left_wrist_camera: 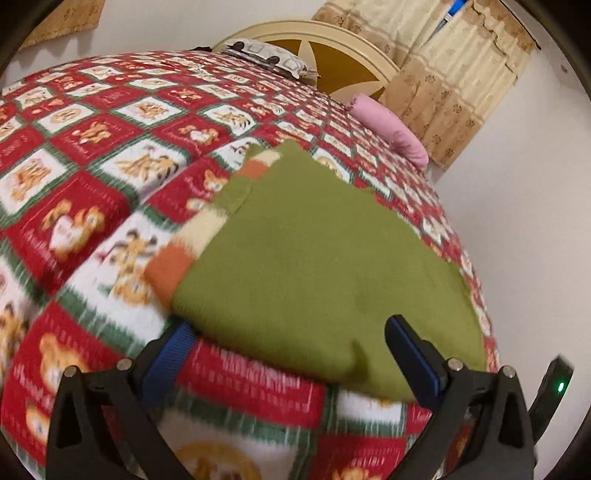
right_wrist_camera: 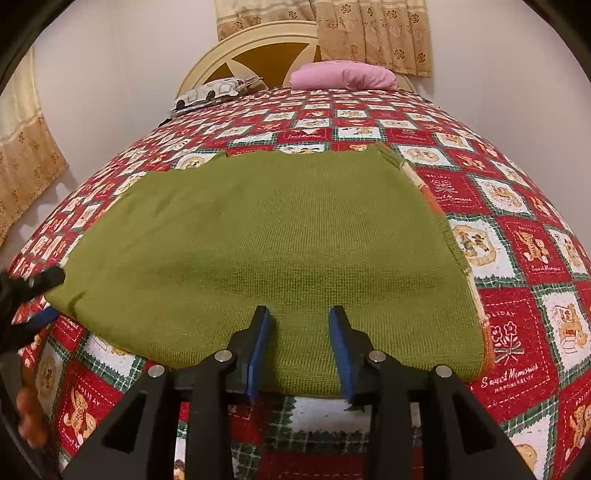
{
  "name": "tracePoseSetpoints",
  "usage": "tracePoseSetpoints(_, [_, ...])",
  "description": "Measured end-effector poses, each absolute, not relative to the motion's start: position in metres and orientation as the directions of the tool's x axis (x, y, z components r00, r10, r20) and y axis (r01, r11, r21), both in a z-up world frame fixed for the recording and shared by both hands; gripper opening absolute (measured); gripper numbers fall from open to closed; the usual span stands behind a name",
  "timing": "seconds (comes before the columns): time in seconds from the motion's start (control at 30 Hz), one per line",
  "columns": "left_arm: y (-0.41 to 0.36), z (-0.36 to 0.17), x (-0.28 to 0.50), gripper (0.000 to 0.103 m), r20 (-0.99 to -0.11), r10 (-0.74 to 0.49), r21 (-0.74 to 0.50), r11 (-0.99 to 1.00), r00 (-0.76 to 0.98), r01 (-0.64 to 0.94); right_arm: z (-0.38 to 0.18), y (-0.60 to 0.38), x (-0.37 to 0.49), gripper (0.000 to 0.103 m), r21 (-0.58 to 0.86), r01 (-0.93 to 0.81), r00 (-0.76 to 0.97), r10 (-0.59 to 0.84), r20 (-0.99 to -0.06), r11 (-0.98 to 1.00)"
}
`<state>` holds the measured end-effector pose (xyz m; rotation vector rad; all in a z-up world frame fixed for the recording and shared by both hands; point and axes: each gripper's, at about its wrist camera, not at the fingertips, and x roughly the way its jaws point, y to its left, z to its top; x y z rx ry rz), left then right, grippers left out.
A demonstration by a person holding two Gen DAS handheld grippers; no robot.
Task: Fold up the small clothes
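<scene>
A green knit garment [left_wrist_camera: 314, 258] lies flat on the bed's red, white and green bear-print blanket [left_wrist_camera: 92, 221]. An orange and cream striped sleeve [left_wrist_camera: 184, 251] sticks out from under its left side. My left gripper [left_wrist_camera: 291, 350] is wide open and straddles the garment's near corner, one pad on each side of the edge. In the right wrist view the garment [right_wrist_camera: 277, 229] fills the middle. My right gripper [right_wrist_camera: 300, 332] stands partly open over its near edge, with flat fabric between the blue pads. The left gripper [right_wrist_camera: 48, 297] shows at that view's left edge, at the garment's corner.
A pink pillow [right_wrist_camera: 343, 75] and a patterned pillow [right_wrist_camera: 210, 92] lie at the cream headboard [right_wrist_camera: 236, 48]. Beige curtains [right_wrist_camera: 373, 33] hang behind it. A white wall runs past the bed's far side [left_wrist_camera: 517, 221]. A hand [right_wrist_camera: 29, 417] shows at the lower left.
</scene>
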<state>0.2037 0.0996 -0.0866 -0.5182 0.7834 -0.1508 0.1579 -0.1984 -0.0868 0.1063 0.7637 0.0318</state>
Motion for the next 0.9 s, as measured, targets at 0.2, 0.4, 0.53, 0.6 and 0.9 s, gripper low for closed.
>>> tracePoseSetpoints(0.2, [0.114,-0.088,0.235,0.103,-0.592,-0.393,-0.59,0.806,0.703,-0.047,-0.087,-0.199,0.158,0.035,0.108,0.01,0.722,0.068,-0.688,0.994])
tracePoseSetpoints(0.4, [0.118,-0.088,0.254,0.103,-0.581,-0.383,-0.583,0.811,0.718,-0.04,-0.087,-0.199,0.158,0.036,0.11,0.009,0.722,0.07,-0.688,0.994])
tracePoseSetpoints(0.53, [0.125,-0.093,0.261,0.103,-0.558,-0.399,-0.618,0.785,0.727,-0.043,-0.087,-0.199,0.157,0.036,0.11,0.009,0.722,0.069,-0.688,0.994])
tracePoseSetpoints(0.6, [0.122,-0.092,0.267,0.103,-0.567,-0.385,-0.608,0.792,0.728,-0.054,-0.087,-0.198,0.158,0.036,0.107,0.009,0.722,0.068,-0.689,0.994])
tracePoseSetpoints(0.9, [0.126,-0.098,0.269,0.062,-0.571,-0.354,-0.599,0.797,0.74,-0.081,-0.074,-0.182,0.148,0.015,0.065,-0.011,0.766,0.051,-0.641,0.998])
